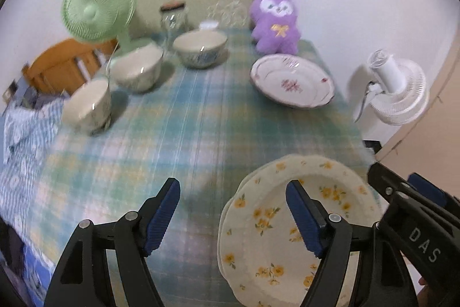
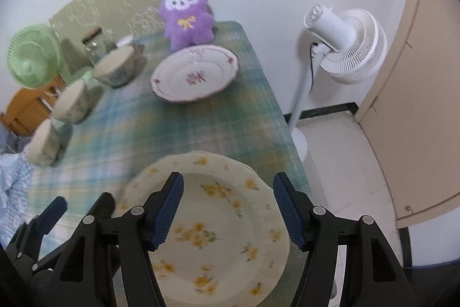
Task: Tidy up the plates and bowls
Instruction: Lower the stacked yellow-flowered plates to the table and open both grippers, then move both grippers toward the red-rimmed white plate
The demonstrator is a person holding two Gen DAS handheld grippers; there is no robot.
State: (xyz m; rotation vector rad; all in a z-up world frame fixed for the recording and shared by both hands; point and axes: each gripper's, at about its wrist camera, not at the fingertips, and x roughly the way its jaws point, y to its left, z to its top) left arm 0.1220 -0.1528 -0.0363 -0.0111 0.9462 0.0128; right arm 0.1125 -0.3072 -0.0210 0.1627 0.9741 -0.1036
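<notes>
- The left gripper (image 1: pixel 233 216) is wide open and holds nothing; between its blue pads only the checked green-and-blue tablecloth (image 1: pixel 184 117) shows, and its right pad stands over the rim of the plates.
- The right gripper (image 2: pixel 228 210) is also open and empty, above the cream plate with yellow flowers (image 2: pixel 224 220).
- This plate lies at the near right corner of the bench, on top of a second plate like it, so a stack seems already formed there.
- The white plate with pink flowers (image 1: pixel 291 81) lies alone near the far right edge, before the purple plush toy (image 1: pixel 274 20).
- Three cream ceramic bowls (image 1: pixel 136 66) stand separately along the left side, probably waiting for nesting.
</notes>
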